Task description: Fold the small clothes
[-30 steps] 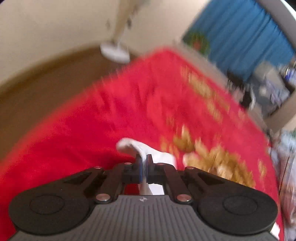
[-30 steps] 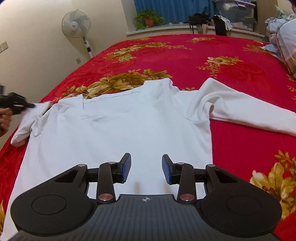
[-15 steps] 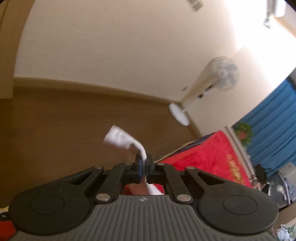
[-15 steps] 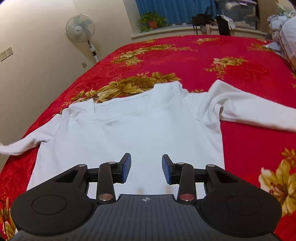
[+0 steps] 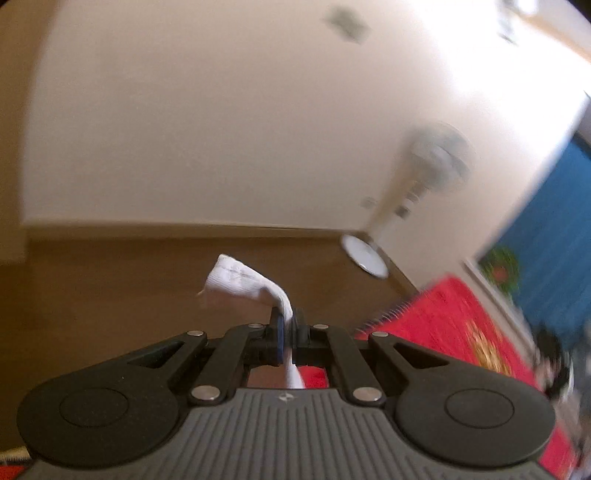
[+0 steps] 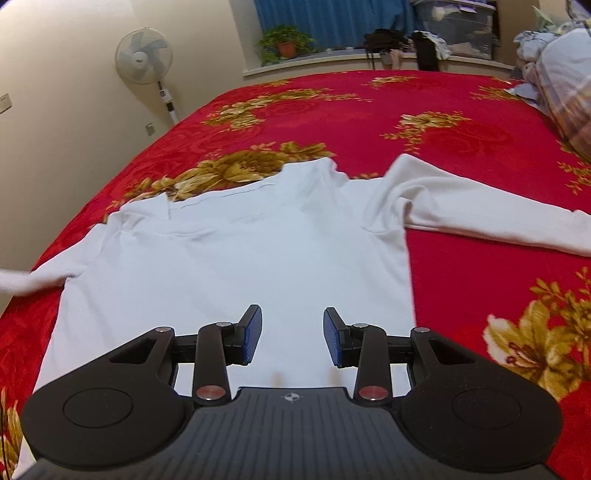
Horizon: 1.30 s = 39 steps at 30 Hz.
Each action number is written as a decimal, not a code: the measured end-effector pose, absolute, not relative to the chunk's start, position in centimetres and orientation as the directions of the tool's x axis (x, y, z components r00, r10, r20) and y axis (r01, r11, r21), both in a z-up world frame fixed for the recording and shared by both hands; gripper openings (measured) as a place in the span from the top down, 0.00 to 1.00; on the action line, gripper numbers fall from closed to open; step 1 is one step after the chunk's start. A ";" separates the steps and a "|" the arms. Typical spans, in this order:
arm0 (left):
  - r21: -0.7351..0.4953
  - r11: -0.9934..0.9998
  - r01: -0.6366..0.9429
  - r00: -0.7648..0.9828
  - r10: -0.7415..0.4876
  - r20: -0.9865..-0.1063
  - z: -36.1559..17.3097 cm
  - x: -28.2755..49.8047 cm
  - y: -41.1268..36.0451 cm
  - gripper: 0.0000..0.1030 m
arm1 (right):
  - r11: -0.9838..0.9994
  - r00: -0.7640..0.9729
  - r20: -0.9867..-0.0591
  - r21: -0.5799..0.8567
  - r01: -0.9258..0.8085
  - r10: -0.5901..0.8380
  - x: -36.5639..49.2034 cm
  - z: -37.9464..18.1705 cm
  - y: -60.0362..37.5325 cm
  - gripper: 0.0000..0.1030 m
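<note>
The right gripper hangs low over the bottom hem area of a white long-sleeved shirt, its blue-padded jaws standing moderately apart with only flat cloth beneath them and nothing between the pads. The shirt lies spread face-down or face-up (the pictures do not settle which) on a red bedspread patterned with gold flowers. Its collar points away from the camera, its right-hand sleeve stretches out flat across the red cloth, and its left-hand sleeve runs off the near left edge of the bed, lifted and blurred.

In the left wrist view, the left gripper has its jaws pinched tight on that white sleeve cuff, which sticks up and forward past the fingertips while the rest of the cloth trails down below the jaws. This gripper is held out beyond the bed's corner, above a brown floor.

Farther off stand a white pedestal fan by the cream wall, a potted plant on the window ledge, blue curtains, and a heap of plaid bedding at the far right.
</note>
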State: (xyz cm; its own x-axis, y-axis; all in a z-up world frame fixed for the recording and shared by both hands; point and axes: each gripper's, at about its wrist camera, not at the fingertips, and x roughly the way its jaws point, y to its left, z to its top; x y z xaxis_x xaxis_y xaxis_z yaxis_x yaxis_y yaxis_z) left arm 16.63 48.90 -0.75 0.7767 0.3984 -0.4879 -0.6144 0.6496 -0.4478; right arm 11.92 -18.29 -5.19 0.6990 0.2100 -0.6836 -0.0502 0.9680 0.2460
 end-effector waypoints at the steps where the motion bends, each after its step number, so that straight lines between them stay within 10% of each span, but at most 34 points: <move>1: -0.428 0.710 -0.559 0.813 0.369 -0.450 0.7 17.4 46.2 0.97 | 0.967 0.700 -0.683 0.252 -0.040 0.207 12.0 -5.1 -18.6 0.63; 8: -0.425 0.904 0.047 0.950 -0.172 -0.260 8.8 21.8 20.4 0.95 | 0.939 0.719 -0.658 0.343 0.021 0.224 13.1 -4.7 -19.9 0.78; 11: -0.478 0.825 0.300 0.803 -0.489 -0.340 7.8 22.6 10.4 0.56 | 0.918 0.725 -0.642 0.396 0.037 0.248 13.6 -4.7 -20.5 0.77; 12: -0.483 0.802 0.353 0.746 -0.552 -0.372 7.2 22.2 8.2 0.57 | 0.911 0.725 -0.639 0.411 0.037 0.259 13.9 -4.7 -20.7 0.76; 27: -0.143 0.990 0.007 0.788 -0.094 -0.608 -4.0 17.3 21.9 0.57 | 0.782 0.656 -0.647 0.608 0.136 0.389 20.8 -10.1 -21.7 0.69; 39: -0.130 0.992 0.007 0.712 -0.096 -0.695 -10.3 25.3 23.0 0.55 | 0.802 0.647 -0.650 0.590 0.097 0.400 27.0 -13.1 -18.0 0.79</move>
State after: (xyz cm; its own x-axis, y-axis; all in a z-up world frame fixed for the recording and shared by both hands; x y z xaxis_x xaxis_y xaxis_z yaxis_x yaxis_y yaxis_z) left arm 25.25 23.00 -10.33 0.7122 -0.0963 -0.6953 0.0073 0.9915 -0.1298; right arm 27.02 -18.03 -13.08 0.6469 0.3995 -0.6495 0.0970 0.8017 0.5898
